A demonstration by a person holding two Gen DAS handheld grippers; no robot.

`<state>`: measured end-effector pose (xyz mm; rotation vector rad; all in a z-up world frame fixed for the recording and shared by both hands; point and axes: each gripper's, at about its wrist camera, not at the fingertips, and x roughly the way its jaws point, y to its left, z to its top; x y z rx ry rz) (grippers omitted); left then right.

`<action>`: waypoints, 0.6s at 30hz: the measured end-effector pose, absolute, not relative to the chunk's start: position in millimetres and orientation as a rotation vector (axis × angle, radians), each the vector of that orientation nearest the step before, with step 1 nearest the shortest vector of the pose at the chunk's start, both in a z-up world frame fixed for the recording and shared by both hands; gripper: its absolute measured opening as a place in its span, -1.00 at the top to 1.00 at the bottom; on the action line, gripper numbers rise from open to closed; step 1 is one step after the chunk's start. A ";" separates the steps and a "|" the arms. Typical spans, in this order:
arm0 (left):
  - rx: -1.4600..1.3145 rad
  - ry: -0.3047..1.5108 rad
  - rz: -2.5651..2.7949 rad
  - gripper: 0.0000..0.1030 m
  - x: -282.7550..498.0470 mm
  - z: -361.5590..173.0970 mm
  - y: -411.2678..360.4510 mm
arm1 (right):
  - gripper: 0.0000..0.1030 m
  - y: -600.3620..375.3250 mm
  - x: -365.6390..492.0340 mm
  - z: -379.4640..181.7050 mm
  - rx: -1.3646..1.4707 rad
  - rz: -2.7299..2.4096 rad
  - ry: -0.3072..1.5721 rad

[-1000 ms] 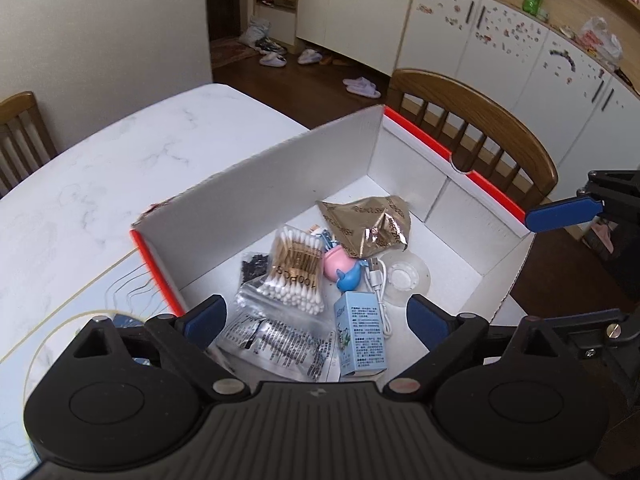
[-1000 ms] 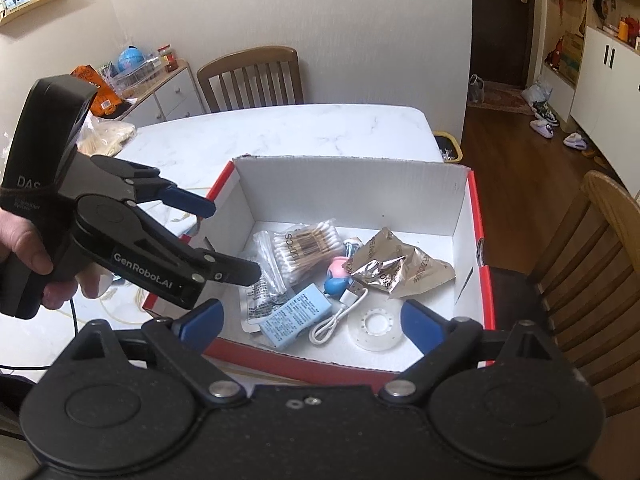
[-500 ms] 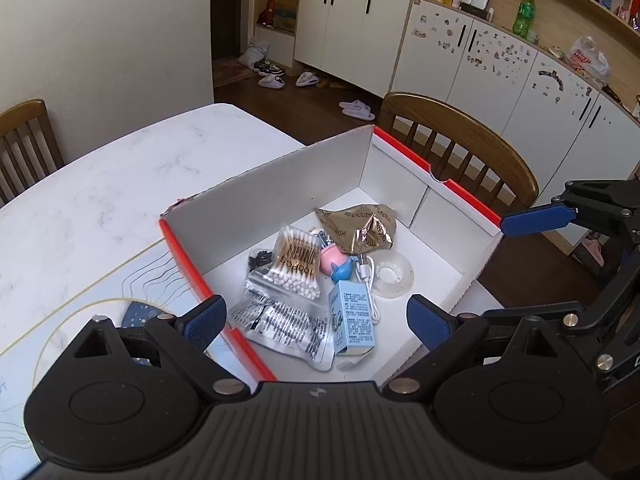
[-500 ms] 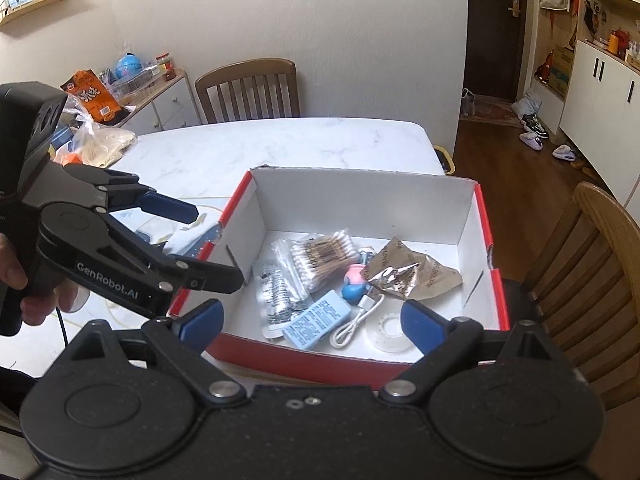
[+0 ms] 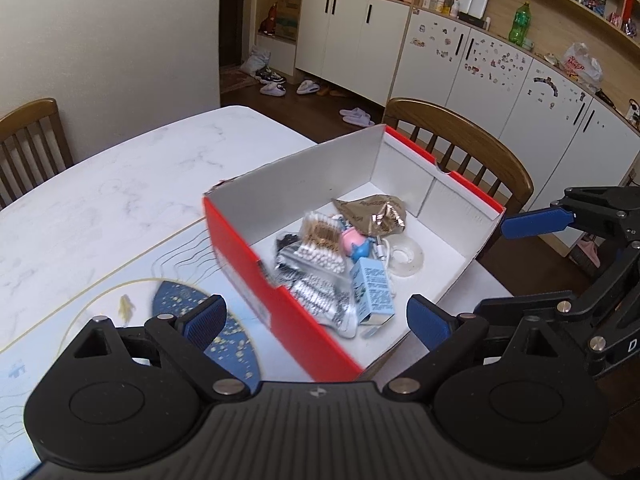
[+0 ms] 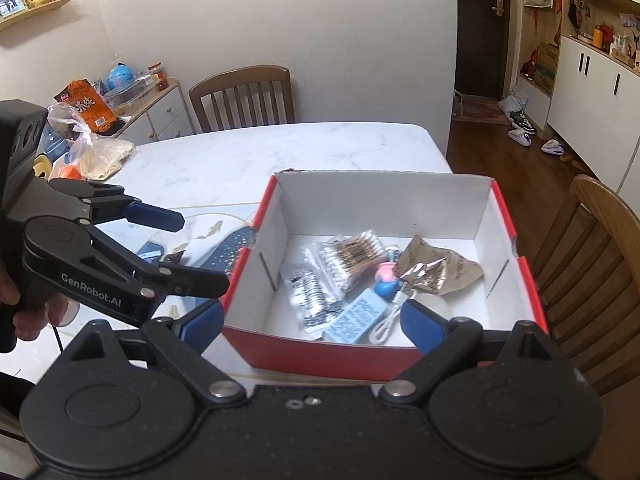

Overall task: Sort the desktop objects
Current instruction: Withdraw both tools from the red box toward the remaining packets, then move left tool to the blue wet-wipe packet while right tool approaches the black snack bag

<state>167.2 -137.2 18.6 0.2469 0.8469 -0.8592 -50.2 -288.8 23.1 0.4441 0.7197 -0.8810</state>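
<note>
Fingers (image 5: pixel 206 322) apart, red box (image 5: pixel 280 304) cluttered.

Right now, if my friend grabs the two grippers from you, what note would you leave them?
Left hand-held gripper: open, empty, hovering near the box's corner.
Right hand-held gripper: open, empty, hovering at the box's near wall.
Red-and-white cardboard box sits on the white marble table. Inside lie a clear bag of cotton swabs, a crumpled foil snack packet, a light-blue carton, a pink-and-blue toy, a white cable, a clear tape roll and a printed plastic sachet.
Done: those things are in the box.
Left: I can't tell; nothing loose shows beside the box.
</note>
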 end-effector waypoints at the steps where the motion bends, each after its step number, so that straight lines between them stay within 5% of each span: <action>1: 0.246 0.847 -0.858 -0.89 167.5 18.5 -132.8 | -0.84 -286.3 -46.4 22.6 0.441 -0.879 0.720; 18: 0.224 0.860 -0.766 -0.89 185.9 9.9 -51.2 | -0.75 -253.8 29.7 5.9 0.428 -0.816 0.728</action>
